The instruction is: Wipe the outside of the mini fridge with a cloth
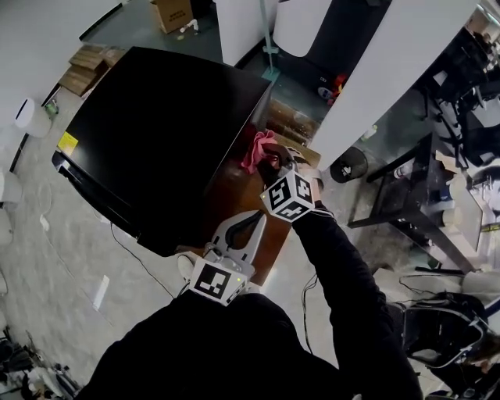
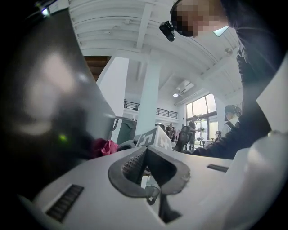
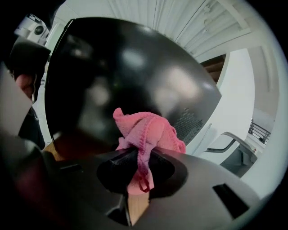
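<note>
The mini fridge (image 1: 156, 133) is a glossy black box seen from above; its dark side wall (image 3: 126, 76) fills the right gripper view. My right gripper (image 1: 269, 162) is shut on a pink cloth (image 1: 255, 150), which is bunched against the fridge's right side. The cloth (image 3: 148, 132) bulges out of the shut jaws, a loop of it hanging down. My left gripper (image 1: 248, 226) hangs lower by the fridge's front right corner, jaws shut on nothing. From the left gripper view the cloth (image 2: 104, 147) shows beside the fridge wall (image 2: 49, 103).
A wooden surface (image 1: 289, 125) lies under and behind the fridge. A white pillar (image 1: 391, 70) rises at the right, with a dark metal frame table (image 1: 406, 195) beyond. Cardboard box (image 1: 172, 14) and wooden pallet (image 1: 86, 66) sit at the far left. Cables (image 1: 141, 258) trail on the floor.
</note>
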`<state>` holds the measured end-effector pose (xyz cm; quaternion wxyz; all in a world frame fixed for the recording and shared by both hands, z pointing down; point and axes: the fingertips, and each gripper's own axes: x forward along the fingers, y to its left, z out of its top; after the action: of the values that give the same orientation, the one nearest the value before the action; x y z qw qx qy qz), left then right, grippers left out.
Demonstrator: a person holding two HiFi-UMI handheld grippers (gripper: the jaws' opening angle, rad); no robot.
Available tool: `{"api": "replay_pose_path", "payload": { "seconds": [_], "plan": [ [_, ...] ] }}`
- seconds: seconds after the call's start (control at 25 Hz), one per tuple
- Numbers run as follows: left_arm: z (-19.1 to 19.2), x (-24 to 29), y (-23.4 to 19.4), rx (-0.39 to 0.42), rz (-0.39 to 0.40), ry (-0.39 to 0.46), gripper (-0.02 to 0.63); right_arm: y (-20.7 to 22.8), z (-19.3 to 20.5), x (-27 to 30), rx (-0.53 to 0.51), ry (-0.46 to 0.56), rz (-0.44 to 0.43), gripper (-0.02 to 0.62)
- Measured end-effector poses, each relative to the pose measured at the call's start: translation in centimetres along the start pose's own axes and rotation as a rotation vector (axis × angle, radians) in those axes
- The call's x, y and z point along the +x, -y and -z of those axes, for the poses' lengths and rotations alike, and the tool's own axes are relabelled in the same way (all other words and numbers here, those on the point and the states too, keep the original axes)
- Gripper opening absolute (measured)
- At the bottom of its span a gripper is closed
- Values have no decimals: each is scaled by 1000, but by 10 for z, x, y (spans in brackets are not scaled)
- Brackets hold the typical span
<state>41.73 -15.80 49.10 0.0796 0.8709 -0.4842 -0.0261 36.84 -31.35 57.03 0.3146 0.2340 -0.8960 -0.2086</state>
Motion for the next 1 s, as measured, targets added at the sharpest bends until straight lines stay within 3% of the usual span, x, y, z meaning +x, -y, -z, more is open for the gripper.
{"api": "replay_pose_path", "payload": {
  "seconds": [0.6,0.88,1.0],
  "plan": [
    [75,-9,-22,-46,-11,-99,6,-94,136,94,-11,-299,-210,66],
    [82,-21,-15,-19,4,-144,6,-102,154,99,-23,-358,-231,67],
    [73,-28,-4,-14,32,-157,6,-93,132,77,74,-319,-207,66]
  ]
}}
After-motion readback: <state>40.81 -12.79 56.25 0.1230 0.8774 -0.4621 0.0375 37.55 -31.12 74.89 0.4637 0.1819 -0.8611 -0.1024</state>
